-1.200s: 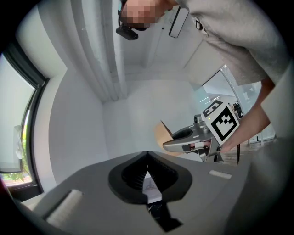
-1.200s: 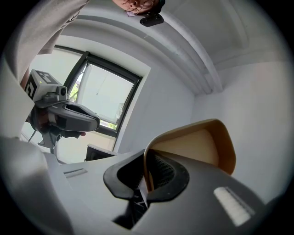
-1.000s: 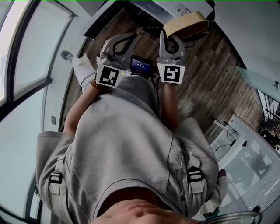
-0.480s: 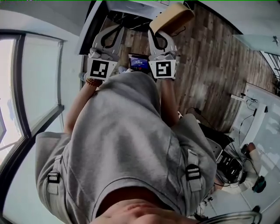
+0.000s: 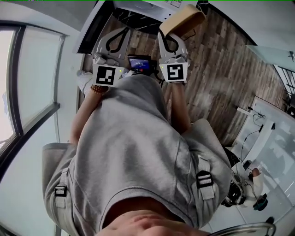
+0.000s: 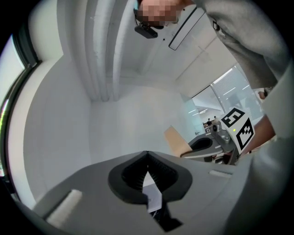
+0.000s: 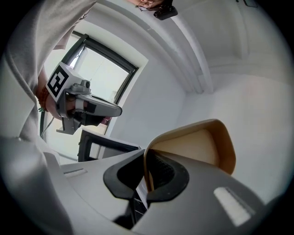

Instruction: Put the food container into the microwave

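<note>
A tan food container hangs from my right gripper, whose jaws are shut on its thin rim. In the head view the container sticks out past the right gripper, above a wooden floor. My left gripper is shut with nothing between its jaws, and it is held level beside the right one. A black-framed door with a window, seemingly the microwave's, shows low on the left in the right gripper view. The microwave's inside is hidden.
A small lit screen sits between the two grippers at the person's front. A white-topped dark unit lies along the top edge. White wall and a window are at the left. A white desk stands at the right.
The head view has swung, so the floor and window sit differently. Both grippers stay side by side, now nearer the dark unit. The container stays in the right jaws.
</note>
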The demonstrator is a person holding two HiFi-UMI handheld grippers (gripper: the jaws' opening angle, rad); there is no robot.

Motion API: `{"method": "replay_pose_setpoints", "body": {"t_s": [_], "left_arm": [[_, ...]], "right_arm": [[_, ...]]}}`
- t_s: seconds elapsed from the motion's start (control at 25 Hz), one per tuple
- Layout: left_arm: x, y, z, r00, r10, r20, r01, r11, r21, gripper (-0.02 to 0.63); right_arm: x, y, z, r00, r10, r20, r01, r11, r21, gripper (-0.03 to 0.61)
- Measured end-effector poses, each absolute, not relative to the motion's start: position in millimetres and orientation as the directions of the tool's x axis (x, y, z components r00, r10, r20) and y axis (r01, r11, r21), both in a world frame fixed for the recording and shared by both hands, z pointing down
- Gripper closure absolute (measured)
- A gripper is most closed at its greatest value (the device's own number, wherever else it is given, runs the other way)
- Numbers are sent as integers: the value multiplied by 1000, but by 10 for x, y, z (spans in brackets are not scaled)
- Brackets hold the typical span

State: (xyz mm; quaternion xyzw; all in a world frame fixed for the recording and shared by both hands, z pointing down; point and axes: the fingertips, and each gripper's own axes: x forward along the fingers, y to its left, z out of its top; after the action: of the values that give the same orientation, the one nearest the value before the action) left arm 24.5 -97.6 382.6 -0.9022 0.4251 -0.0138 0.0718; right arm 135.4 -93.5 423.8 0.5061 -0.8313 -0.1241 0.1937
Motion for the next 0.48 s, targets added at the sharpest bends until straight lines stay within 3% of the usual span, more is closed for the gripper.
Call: {"method": "replay_pose_setpoints", "body": {"t_s": [0.24, 0.48], "left_arm": [[142, -991, 3888, 612, -791, -22, -787, -606, -117, 617], [-22, -1108, 3938, 653, -757, -7, -751, -646, -140, 617]], "right_arm": [[1149, -982, 4412, -508, -832, 223, -701, 550, 454, 554], [1116, -1098, 4677, -479, -839, 257, -715, 543, 440, 554]]}}
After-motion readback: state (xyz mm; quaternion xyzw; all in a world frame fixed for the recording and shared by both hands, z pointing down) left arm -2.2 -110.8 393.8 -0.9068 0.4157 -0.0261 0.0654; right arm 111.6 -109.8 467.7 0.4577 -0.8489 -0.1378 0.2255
